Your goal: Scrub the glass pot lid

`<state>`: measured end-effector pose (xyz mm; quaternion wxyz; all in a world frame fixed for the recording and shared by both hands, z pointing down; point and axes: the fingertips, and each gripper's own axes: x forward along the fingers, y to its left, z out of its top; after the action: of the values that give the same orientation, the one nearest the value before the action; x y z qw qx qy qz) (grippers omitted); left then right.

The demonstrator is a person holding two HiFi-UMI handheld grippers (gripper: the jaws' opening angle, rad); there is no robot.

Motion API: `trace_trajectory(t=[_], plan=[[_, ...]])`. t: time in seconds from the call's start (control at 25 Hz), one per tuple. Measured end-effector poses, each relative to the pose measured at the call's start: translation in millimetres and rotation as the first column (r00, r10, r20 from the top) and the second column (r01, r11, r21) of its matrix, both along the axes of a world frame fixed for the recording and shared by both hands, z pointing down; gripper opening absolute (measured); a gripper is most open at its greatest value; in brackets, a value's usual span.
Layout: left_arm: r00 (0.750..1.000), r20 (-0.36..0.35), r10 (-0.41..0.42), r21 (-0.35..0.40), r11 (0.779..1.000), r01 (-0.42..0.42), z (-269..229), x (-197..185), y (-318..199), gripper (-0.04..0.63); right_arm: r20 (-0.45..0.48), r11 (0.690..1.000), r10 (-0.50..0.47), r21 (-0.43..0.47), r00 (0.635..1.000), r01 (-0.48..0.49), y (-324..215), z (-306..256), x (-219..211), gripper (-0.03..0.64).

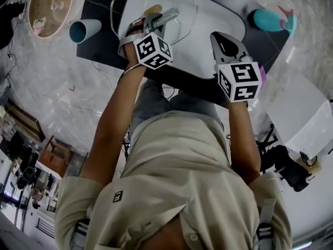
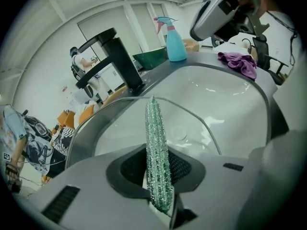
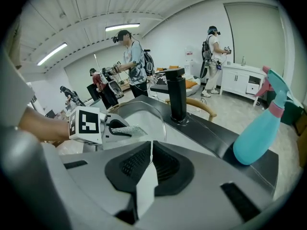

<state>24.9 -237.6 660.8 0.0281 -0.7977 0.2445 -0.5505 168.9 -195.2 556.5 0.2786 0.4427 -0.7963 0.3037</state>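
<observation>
With the left gripper squeezing the sparkly scrubber just above the glass pot lid in the sink and the right gripper closed and empty, rub softly in circles.

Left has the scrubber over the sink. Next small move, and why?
Probably ease the left gripper forward until the scrubber presses the glass lid: its jaws clamp the scrubber, the lid sits just ahead in the sink, and contact is unclear.
</observation>
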Motion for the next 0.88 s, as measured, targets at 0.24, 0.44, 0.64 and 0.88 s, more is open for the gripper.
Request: trace_trajectory(t=[0.24,0.44,0.64,0.88], plan=[[0.993,0.009,-0.120,0.066,0.991,0.119,-24,-77,-24,0.087,-0.006,1.000,-0.029,0.008,1.000,0.029,-2,-2,-21,0.028],[0.987,0.018,-0.157,0.108,0.982,0.154,-51,-116,-37,0.087,-0.002,0.998,-0.057,0.010,0.998,0.057,-3,-10,-43,0.028],[0.989,0.014,-0.145,0.100,0.985,0.143,-55,-115,-31,0.087,0.001,0.997,-0.071,0.012,0.997,0.071,-2,-16,-51,0.028],[0.987,-0.050,-0.151,0.020,0.988,0.152,-33,-94,-15,0.087,-0.003,0.998,-0.059,0.007,0.998,0.060,2,-7,-45,0.028]])
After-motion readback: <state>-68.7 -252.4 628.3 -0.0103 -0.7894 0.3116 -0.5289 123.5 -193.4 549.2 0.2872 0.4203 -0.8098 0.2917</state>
